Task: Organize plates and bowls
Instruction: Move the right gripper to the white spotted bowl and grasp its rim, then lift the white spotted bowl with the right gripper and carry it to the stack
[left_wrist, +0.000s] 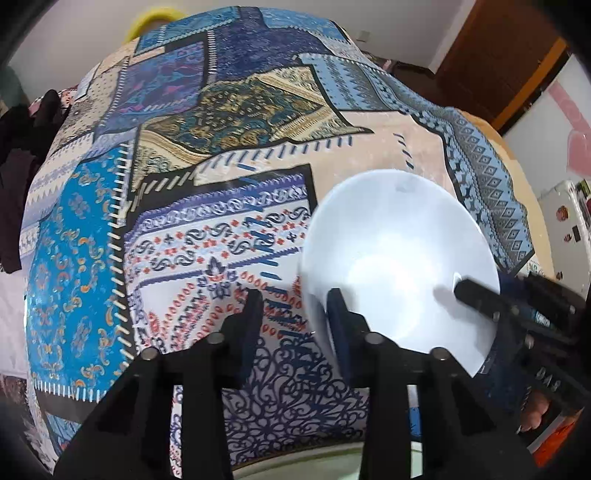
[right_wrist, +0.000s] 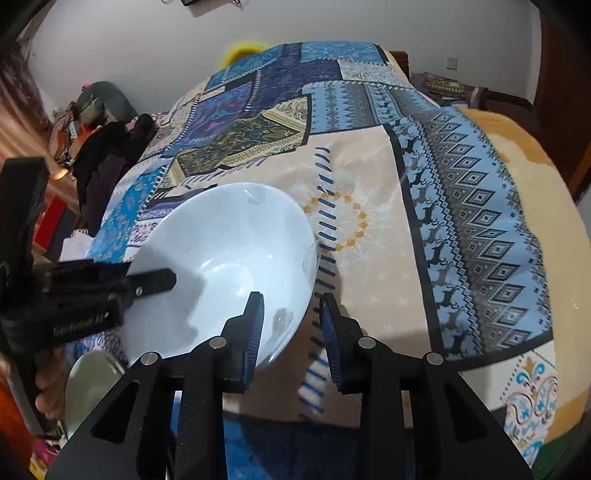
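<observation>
**White bowl held by its rim on both sides**

Nearest in the left wrist view, the left gripper (left_wrist: 293, 314) straddles the near rim of the white bowl (left_wrist: 399, 258): one finger lies inside the bowl, the other outside over the cloth. The jaws are drawn close, but whether the pads actually press on the wall I cannot tell. In the right wrist view the right gripper (right_wrist: 291, 317) takes the opposite edge the same way, its jaws narrowed around the bowl's wall with the rim between the blue pads; the hold looks firm, though the contact itself is partly hidden.

The bowl sits tilted just above or on the patterned cloth (left_wrist: 221, 236), which covers the whole table. A second, greyish dish (right_wrist: 92, 384) shows at the lower left of the right wrist view.

The bowl looks like glazed ceramic or glass: stiff, fairly heavy, smooth and likely slippery, and liable to chip if knocked. The rim is the only sensible place to hold it, with the pads well down the wall.

Farther off, clothes (right_wrist: 107, 155) lie heaped beside the table.
</observation>
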